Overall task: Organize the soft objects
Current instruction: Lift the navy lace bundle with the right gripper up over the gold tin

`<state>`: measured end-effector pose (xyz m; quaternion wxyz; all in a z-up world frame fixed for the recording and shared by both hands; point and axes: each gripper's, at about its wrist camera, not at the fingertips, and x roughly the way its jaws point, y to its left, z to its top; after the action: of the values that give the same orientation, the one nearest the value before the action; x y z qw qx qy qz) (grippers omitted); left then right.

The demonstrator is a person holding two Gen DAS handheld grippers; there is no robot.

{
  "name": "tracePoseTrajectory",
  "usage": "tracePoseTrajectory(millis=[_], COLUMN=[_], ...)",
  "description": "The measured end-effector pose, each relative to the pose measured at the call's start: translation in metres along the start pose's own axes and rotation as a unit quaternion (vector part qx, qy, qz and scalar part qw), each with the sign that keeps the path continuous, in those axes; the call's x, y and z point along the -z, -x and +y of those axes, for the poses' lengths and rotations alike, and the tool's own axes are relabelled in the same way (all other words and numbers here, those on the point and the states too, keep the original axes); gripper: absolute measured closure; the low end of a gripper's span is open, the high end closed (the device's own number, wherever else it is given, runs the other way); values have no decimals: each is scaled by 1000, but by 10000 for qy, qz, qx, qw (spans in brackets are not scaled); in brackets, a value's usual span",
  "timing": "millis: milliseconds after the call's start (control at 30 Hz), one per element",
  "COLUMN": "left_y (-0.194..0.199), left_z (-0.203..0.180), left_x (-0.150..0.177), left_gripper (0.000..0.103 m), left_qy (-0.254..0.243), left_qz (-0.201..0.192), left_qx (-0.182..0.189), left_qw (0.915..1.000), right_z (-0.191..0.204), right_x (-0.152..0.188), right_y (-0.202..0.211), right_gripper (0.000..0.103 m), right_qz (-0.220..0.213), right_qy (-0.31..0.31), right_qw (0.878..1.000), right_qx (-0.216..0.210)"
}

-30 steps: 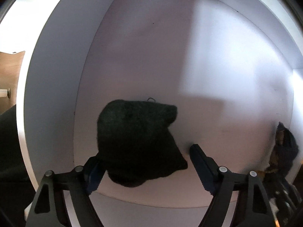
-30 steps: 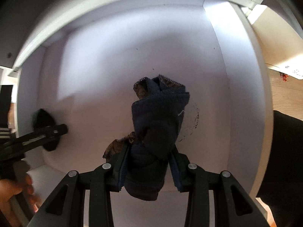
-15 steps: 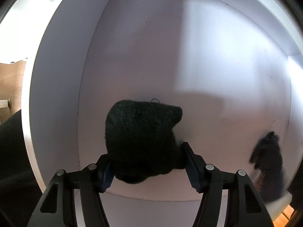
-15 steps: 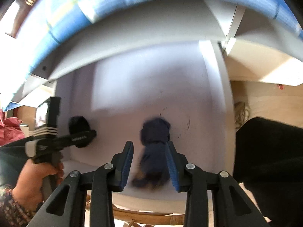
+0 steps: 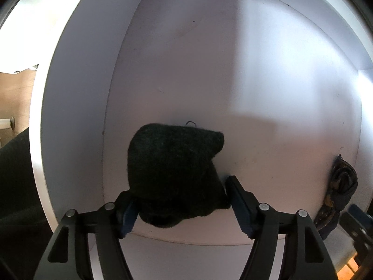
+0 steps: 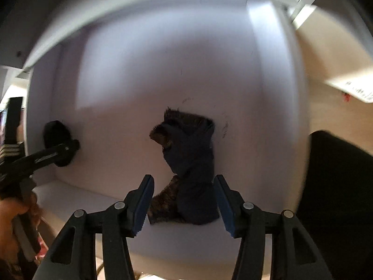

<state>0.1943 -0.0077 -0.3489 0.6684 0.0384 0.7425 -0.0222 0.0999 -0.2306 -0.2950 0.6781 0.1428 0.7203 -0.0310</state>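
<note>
Soft things sit inside a white cubby (image 5: pixel 77 107), the biggest item in both views, its back panel and side walls filling each frame. On its floor, toward the left wall, lies a black knit piece (image 5: pixel 173 172), a rounded lump of fuzzy wool. Well apart from it, toward the right side of the same cubby, stands a navy cloth bundle (image 6: pixel 191 163) with a brown furry lining showing at its top edge and lower left.

Left gripper (image 5: pixel 181 206) has its jaws spread to either side of the black knit piece: the left pad is tucked against or under the wool's lower edge, while the right pad stands just beside the wool's right flank with a sliver of white floor showing between them. It is released, not pinching. In the right wrist view the same tool (image 6: pixel 46 156) reaches across the black lump (image 6: pixel 57 137).

Right gripper (image 6: pixel 184 200) is likewise spread, its blue-padded fingers (image 6: pixel 144 200) flanking the navy bundle with clear gaps on both sides; the bundle rests on the cubby floor between them, ungrasped. From the left wrist view the bundle (image 5: pixel 338 193) appears at the far right edge, near the cubby's right wall.
</note>
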Motion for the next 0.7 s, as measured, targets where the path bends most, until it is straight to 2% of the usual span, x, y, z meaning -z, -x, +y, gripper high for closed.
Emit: tracePoseTrajectory(millis=[100, 167, 233, 333, 500, 633, 700], left_y=[0, 0, 2, 1, -3, -10, -10], left_z=[-3, -3, -1, -15, -34, -32, -30], left_x=[2, 3, 4, -3, -11, -11, -11], left_gripper=[34, 35, 36, 36, 34, 24, 24], left_qy=[-83, -112, -122, -133, -145, -85, -33], left_qz=[-2, -14, -21, -34, -22, 98, 107], left_qx=[17, 16, 19, 12, 2, -16, 24], left_qw=[10000, 9999, 9999, 9999, 9999, 9999, 9999], right_z=[2, 3, 3, -1, -8, 3, 8], right_x=[-9, -12, -13, -13, -15, -9, -4], right_y=[-22, -33, -40, -45, -7, 42, 67], right_gripper=[49, 49, 61, 67, 68, 68, 68], right_qz=[200, 318, 425, 447, 35, -362, -543], right_qy=[-6, 127, 228, 247, 159, 375, 486], right_qw=[9994, 9991, 9982, 9978, 9997, 9981, 9958], right_qx=[281, 258, 364, 419, 186, -342, -554])
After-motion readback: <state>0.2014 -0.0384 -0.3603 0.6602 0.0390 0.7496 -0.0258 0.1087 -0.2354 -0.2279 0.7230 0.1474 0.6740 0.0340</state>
